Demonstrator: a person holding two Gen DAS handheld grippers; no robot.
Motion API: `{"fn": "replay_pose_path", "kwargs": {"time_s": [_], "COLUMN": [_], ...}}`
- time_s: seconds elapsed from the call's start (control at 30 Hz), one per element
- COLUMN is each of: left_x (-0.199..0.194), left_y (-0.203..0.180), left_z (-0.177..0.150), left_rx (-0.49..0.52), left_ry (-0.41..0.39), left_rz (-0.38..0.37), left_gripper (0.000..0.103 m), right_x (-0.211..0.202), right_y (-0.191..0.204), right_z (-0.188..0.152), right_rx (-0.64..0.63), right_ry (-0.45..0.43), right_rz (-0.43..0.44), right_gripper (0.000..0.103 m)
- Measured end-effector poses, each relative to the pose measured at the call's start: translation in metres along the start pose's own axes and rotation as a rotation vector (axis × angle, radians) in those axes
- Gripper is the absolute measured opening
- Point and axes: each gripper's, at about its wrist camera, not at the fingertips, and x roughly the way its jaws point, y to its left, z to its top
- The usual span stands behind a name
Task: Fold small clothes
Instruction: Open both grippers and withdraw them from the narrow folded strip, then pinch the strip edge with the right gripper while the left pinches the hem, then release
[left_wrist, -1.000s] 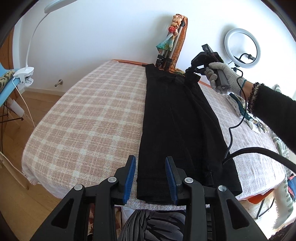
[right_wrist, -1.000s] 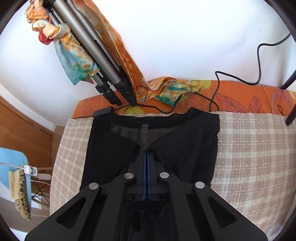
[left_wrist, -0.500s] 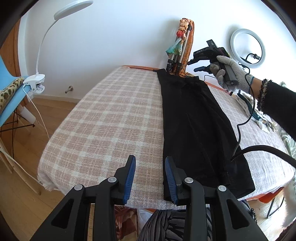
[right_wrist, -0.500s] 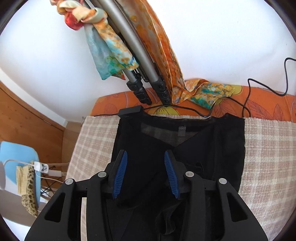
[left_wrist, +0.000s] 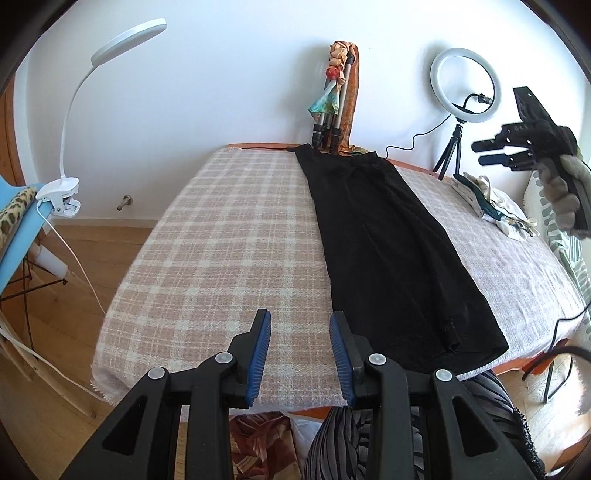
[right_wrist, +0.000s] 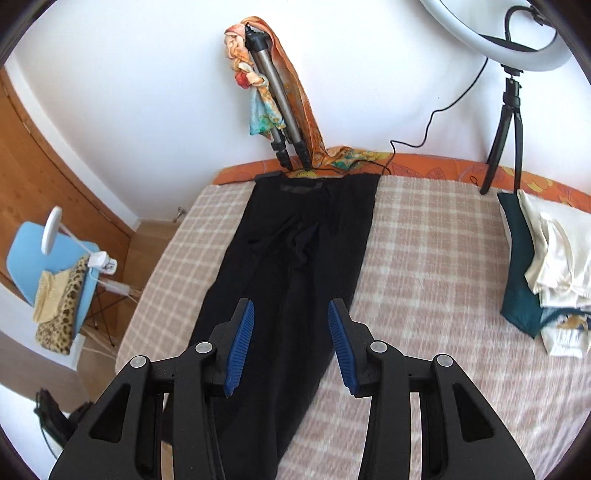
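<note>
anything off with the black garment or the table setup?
Mostly fine. The black garment lies full length along the checked blanket, but it is rumpled below the waistband and its hem overhangs the near table edge. Both grippers are clear of it.

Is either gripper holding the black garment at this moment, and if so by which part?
Neither. The left gripper and the right gripper both stand open with nothing between their pads; the black garment lies flat on the checked blanket.

Black trousers (right_wrist: 295, 266) are lying flat along the checked blanket (right_wrist: 424, 258). The right gripper (right_wrist: 291, 343) is hovering above them, jaws apart and empty. Folded clothes (right_wrist: 546, 266) are sitting at right.
</note>
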Motion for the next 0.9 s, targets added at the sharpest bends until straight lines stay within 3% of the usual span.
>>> {"fn": "replay_pose_path", "kwargs": {"time_s": [0.2, 0.37, 0.47, 0.6, 0.83, 0.9], "left_x": [0.015, 0.024, 0.033, 0.049, 0.062, 0.065], "left_y": [-0.015, -0.061, -0.090, -0.121, -0.135, -0.135], "left_z": [-0.001, -0.001, -0.001, -0.003, -0.008, -0.009], "left_rx": [-0.034, 0.047, 0.100, 0.171, 0.203, 0.205], "left_ry": [0.064, 0.092, 0.108, 0.131, 0.154, 0.164], "left_rz": [-0.119, -0.228, -0.274, -0.283, -0.273, -0.275], "left_gripper": [0.032, 0.035, 0.035, 0.035, 0.028, 0.022], "right_x": [0.005, 0.016, 0.023, 0.042, 0.075, 0.078], "right_y": [0.004, 0.002, -0.007, -0.020, -0.026, -0.021], "right_z": [-0.123, -0.177, -0.178, -0.161, -0.146, -0.145], "right_rx": [0.026, 0.084, 0.160, 0.235, 0.270, 0.233], "right_ry": [0.123, 0.150, 0.125, 0.105, 0.137, 0.144], "right_rz": [0.010, 0.045, 0.095, 0.134, 0.130, 0.111], "right_gripper": [0.040, 0.040, 0.040, 0.040, 0.039, 0.023]}}
